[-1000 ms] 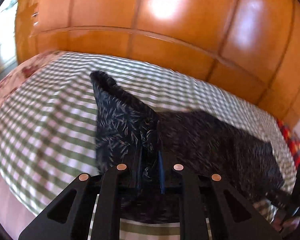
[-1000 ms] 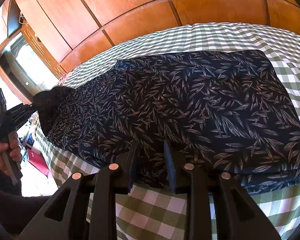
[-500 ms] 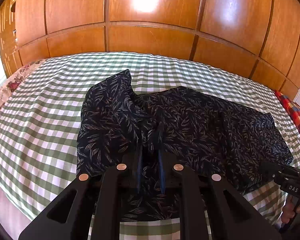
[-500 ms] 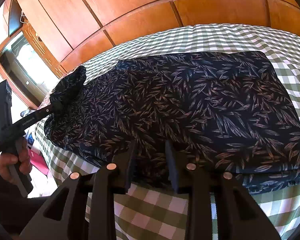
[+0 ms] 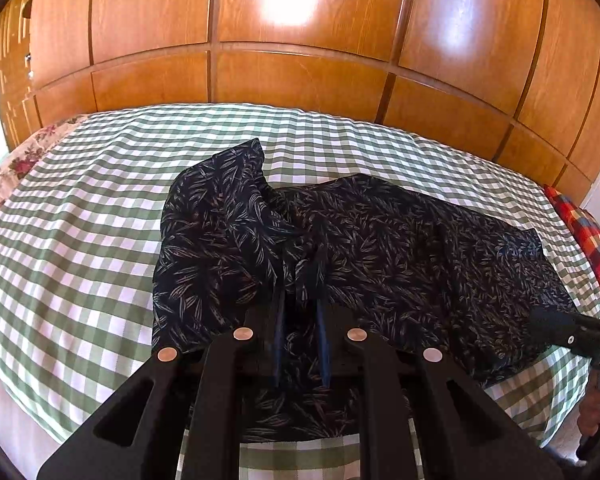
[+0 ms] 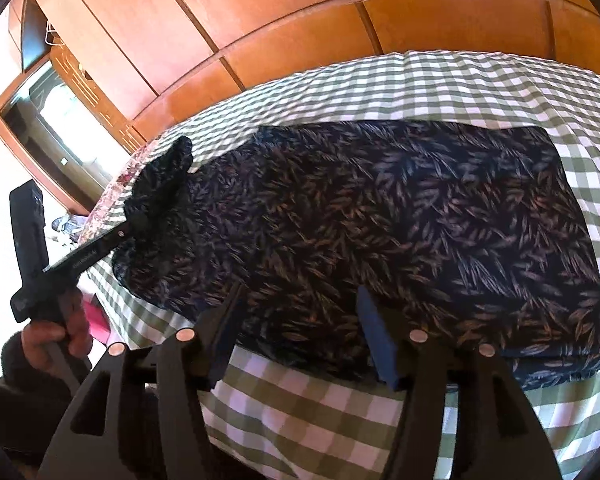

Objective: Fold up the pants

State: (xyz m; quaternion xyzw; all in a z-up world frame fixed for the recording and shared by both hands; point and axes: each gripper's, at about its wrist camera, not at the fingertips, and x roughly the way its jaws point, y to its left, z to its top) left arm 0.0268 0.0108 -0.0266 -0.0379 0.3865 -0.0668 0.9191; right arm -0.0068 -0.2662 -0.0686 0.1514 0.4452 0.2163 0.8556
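Pants [image 6: 380, 220], dark leaf print, lie along the near edge of checked bed [image 5: 80, 240]. Left gripper [image 5: 300, 276] fingers narrow, pinching 1 bunched end lifted off the bed. Right gripper [image 6: 300, 300] fingers wide, straddling the pants' near edge.

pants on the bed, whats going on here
A person with handheld tongs in each hand is folding dark leaf-print pants on a green checked bedspread. The left tongs are shut on the pants, holding one bunched end up off the bed. The right tongs are open at the near edge of the flat part, gripping nothing. The fold is not yet made.
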